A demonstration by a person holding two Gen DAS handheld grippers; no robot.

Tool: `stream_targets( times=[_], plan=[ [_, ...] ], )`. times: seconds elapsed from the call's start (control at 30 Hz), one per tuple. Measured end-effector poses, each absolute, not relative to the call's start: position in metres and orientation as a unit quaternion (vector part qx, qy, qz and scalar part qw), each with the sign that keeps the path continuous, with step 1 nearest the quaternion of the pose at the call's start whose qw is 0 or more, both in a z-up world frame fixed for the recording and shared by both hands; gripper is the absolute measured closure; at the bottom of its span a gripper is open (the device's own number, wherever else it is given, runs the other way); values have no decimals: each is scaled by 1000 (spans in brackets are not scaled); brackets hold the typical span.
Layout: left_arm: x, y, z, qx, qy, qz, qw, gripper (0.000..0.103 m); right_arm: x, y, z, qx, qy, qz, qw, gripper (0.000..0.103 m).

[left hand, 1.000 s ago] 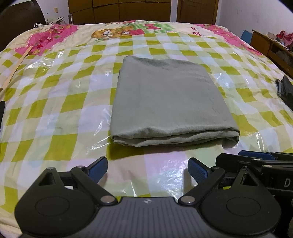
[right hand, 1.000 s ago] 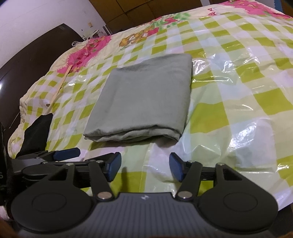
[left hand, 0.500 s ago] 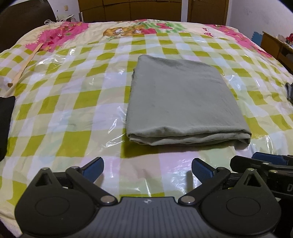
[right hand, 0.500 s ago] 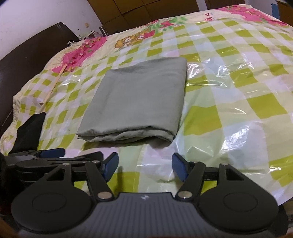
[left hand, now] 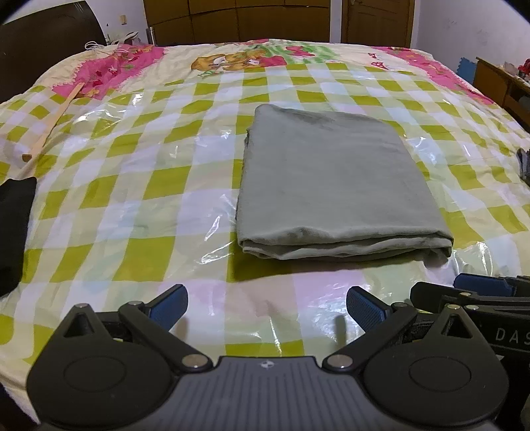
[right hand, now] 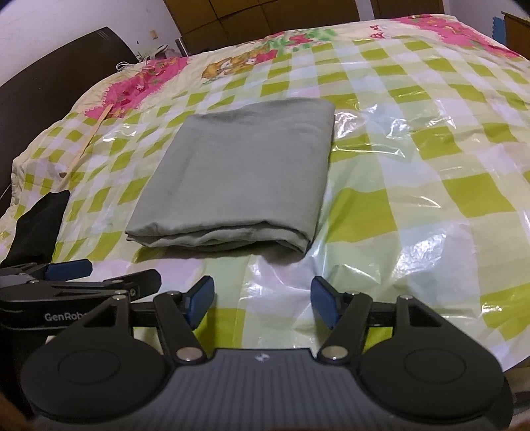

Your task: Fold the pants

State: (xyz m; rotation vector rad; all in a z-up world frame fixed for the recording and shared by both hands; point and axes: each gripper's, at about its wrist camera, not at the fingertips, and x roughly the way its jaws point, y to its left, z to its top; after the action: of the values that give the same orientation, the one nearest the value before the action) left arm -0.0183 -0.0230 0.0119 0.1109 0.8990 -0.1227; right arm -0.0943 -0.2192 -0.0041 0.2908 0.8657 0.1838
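Note:
The grey-green pants (left hand: 334,179) lie folded in a flat rectangle on the checked bed cover, with the stacked fold edges facing me; they also show in the right wrist view (right hand: 238,179). My left gripper (left hand: 266,305) is open and empty, a short way in front of the near left part of the pants. My right gripper (right hand: 261,300) is open and empty, in front of the near right corner. Each gripper shows at the edge of the other's view: the right one (left hand: 480,291) and the left one (right hand: 66,275).
The bed (left hand: 132,185) has a green-checked cover under clear plastic sheeting. A wooden stick (left hand: 49,129) lies at the far left. A black cloth (left hand: 13,228) sits at the left edge. Wooden cabinets (left hand: 238,20) stand behind; a side table (left hand: 500,83) stands at the right.
Both grippers have drawn back and to the left, so the pants sit farther off and more to the right in the left view. Both jaws stay open.

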Motion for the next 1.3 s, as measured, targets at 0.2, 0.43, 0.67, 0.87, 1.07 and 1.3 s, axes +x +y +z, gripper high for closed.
stream_targets(
  times=[0.2, 0.43, 0.67, 0.87, 1.07, 1.3],
  plan=[
    [-20, -25, 13, 64, 431, -52, 899, 0, -93, -219, -5, 138, 419, 88, 893, 36],
    [-20, -24, 13, 64, 431, -50, 899, 0, -94, -217, -6, 138, 420, 87, 893, 35],
    [-20, -24, 13, 65, 431, -49, 899, 0, -94, -216, -7, 137, 420, 87, 893, 35],
    [-20, -24, 13, 64, 431, -48, 899, 0, -94, -216, -7, 137, 420, 87, 893, 35],
    [-20, -23, 14, 64, 430, -46, 899, 0, -94, -216, -7, 138, 420, 87, 893, 34],
    [-20, -23, 14, 65, 430, -45, 899, 0, -94, -215, -7, 137, 420, 87, 893, 34]
  ],
)
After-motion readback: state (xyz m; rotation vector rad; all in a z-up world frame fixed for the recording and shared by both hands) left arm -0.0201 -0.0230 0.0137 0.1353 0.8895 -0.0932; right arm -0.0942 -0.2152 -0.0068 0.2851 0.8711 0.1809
